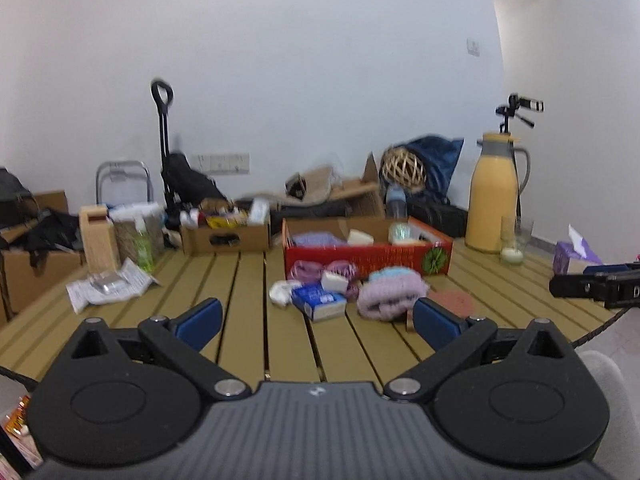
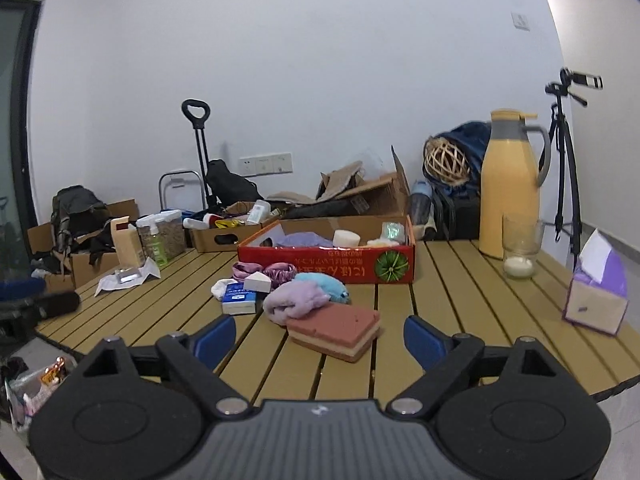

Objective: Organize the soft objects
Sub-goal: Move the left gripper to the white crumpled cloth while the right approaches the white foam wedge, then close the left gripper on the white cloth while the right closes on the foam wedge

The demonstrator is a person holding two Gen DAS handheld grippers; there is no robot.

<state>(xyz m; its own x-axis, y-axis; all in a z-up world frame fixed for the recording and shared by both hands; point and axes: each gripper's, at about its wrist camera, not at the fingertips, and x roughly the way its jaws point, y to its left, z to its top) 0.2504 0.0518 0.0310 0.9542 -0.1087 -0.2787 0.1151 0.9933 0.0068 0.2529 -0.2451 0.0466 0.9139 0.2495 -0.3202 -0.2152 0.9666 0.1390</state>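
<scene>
One red cardboard box [image 2: 326, 268] stands on the slatted table [image 2: 460, 292]; inside it lie one lilac cloth [image 2: 306, 239] and one pale sponge block [image 2: 346, 237]. In front of the box, loose on the table: two purple scrunchies [image 2: 262, 271], one white wedge sponge [image 2: 258, 282], one blue tissue pack [image 2: 239, 299], one lilac fluffy cloth [image 2: 296, 302], one blue plush item [image 2: 326, 286] and one layered pink sponge [image 2: 334, 330]. Left gripper [image 1: 318, 318]: jaws spread fully, holding and touching nothing. Right gripper [image 2: 320, 338]: jaws wide apart and empty, short of the pink sponge
</scene>
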